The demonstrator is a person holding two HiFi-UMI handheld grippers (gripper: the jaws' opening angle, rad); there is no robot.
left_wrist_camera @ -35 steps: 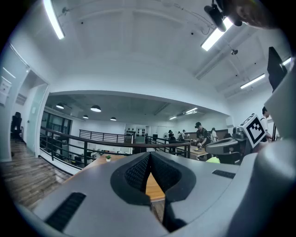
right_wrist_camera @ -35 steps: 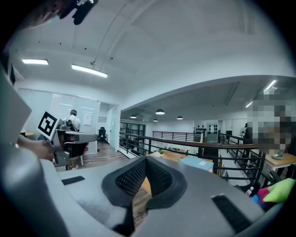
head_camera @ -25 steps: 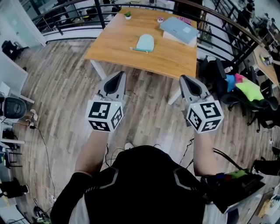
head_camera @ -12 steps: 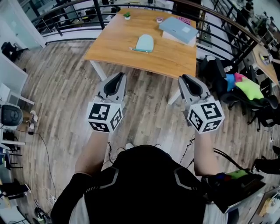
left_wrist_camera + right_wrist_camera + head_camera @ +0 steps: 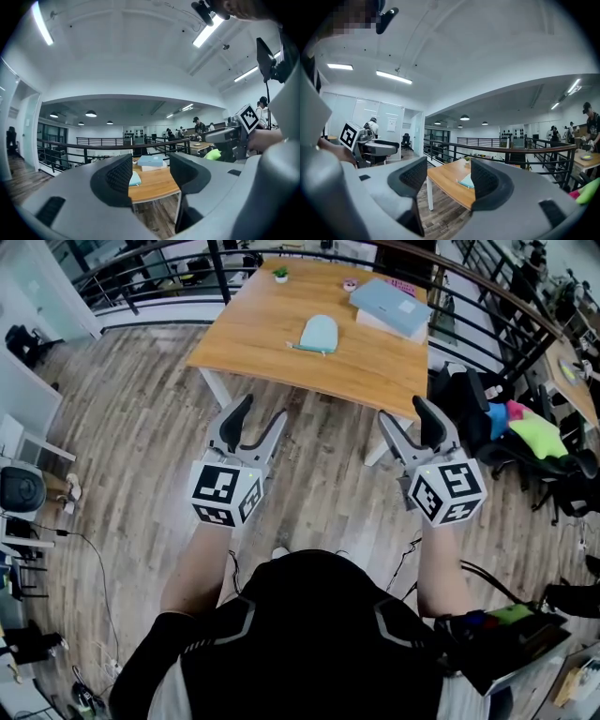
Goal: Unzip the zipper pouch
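Upper centre of the head view, the zipper pouch [image 5: 317, 333] lies flat on the wooden bench [image 5: 253, 343]. It is pale mint with a rounded top, and looks zipped shut as far as I can tell. A thin teal strip [image 5: 300, 348] pokes out at its lower left edge, probably the pull or a strap; too small to confirm. Pouch looks soft and light, likely to slide or crumple, so pin one end with one tongs and pinch the pull with the other. Grey-blue box [image 5: 392, 304] sits upper right on the bench, well apart. Left tongs [image 5: 261, 414] and right tongs [image 5: 409, 416] hang mid-frame over the floor [image 5: 141, 427], short of the bench. Both are opening, with nothing between either pair.
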